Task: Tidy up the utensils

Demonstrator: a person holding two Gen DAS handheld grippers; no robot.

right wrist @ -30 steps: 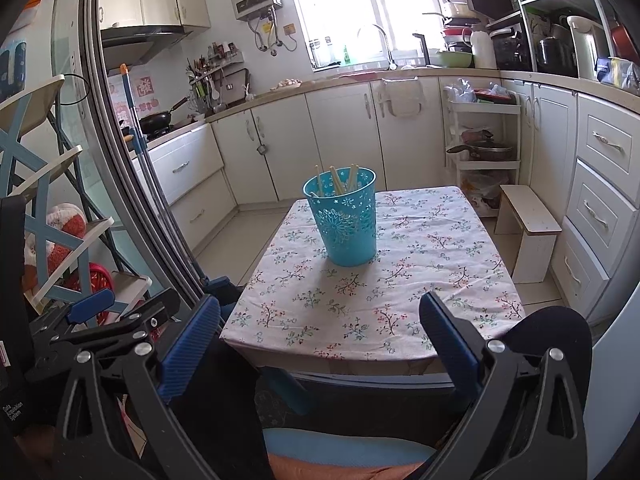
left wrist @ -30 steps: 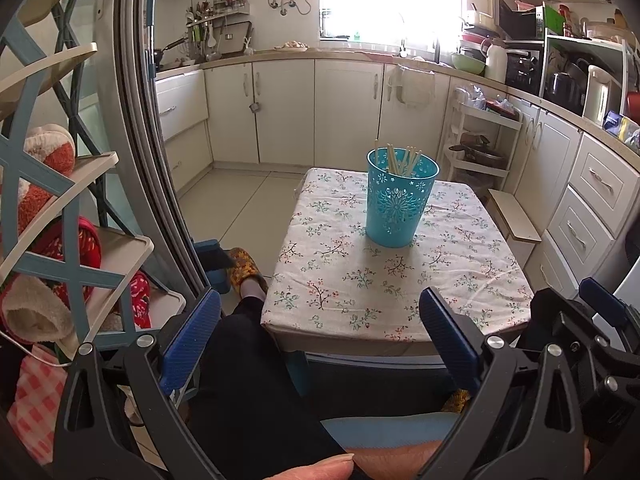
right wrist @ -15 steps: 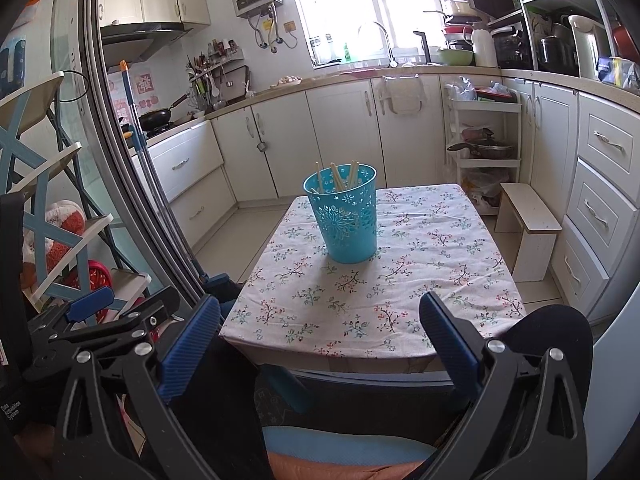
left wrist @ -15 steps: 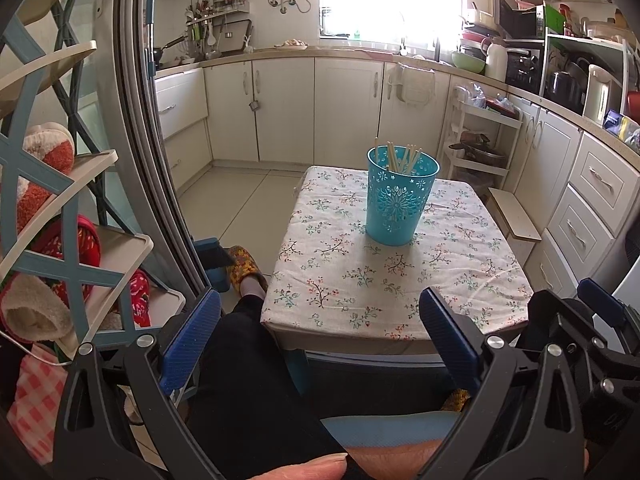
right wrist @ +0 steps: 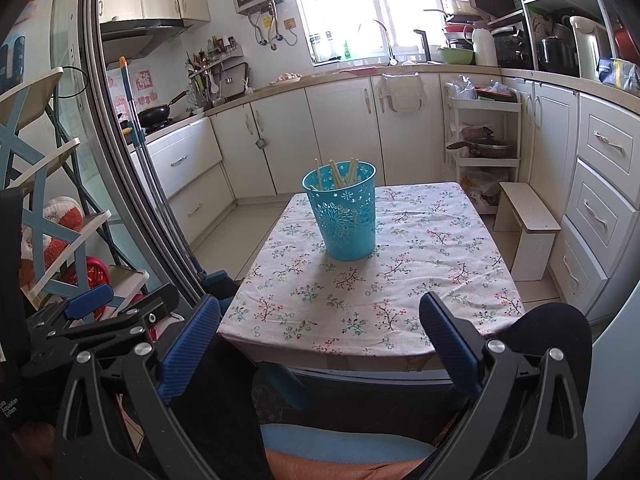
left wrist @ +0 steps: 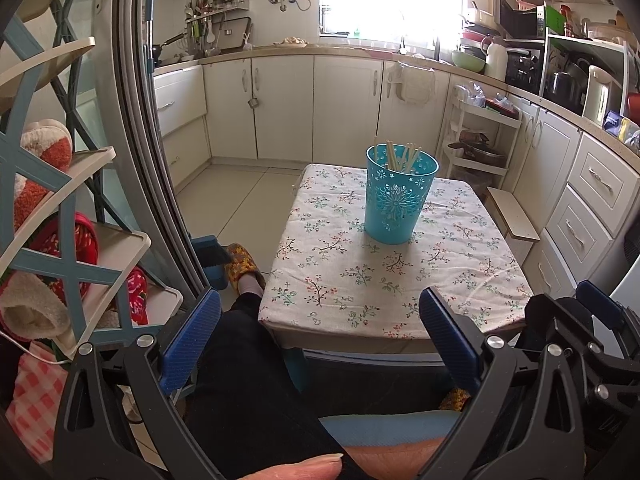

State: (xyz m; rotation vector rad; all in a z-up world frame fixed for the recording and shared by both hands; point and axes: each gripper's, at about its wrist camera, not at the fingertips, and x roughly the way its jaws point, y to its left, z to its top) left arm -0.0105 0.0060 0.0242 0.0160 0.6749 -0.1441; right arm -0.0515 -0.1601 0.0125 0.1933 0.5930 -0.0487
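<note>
- Left wrist view: left claw (left wrist: 320,338) spread wide, nothing btwn its blue pads (left wrist: 191,340), held low over the person's dark-trousered lap, short of the table's near edge
- Right claw (right wrist: 320,338) in its own view likewise wide apart & empty, also low over the lap, near edge of table just ahead
- Each claw shows in the other's view: right one at far right of left view, left one at lower left of right view; both apart from the table
- Table (left wrist: 460,280) w/ floral cloth carries a teal cup (left wrist: 398,196), upright, roughly mid-table, a bit toward the far side
- Chopsticks (left wrist: 400,156) stand inside the cup, tips poking above the rim, leaning diff ways; count unclear
- Wooden stool (right wrist: 528,224) on floor just right of table; white cabinets (left wrist: 344,108) behind; shelf rack (left wrist: 72,208) w/ slippers at far left
</note>
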